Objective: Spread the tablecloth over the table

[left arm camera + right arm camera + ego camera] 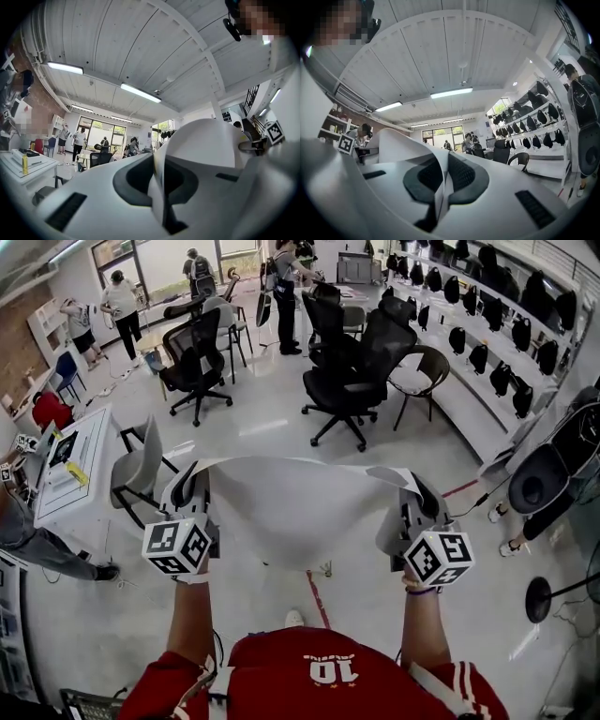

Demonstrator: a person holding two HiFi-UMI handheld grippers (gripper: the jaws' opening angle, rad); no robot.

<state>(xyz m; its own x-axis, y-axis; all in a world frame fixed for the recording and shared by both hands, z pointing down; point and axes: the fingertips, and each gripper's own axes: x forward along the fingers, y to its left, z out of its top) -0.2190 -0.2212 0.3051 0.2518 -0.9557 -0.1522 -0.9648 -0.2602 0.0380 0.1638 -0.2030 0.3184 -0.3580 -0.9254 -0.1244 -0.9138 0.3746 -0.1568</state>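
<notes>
A glossy pale floor (281,427) fills a large room. Two clusters of black office chairs stand on it, one in the middle (352,371) and one further left (195,357), with a thin-legged dark chair (419,371) beside the middle group. A strip of red tape (319,601) runs along the floor in the foreground. At the left a white counter (94,442) carries a yellow item (77,474) and a dark flat device (64,448); a grey chair (139,470) stands just beside it. Along the right wall, white shelves (469,362) hold rows of dark rounded items, too small to name. People stand at the far end (120,306).
</notes>
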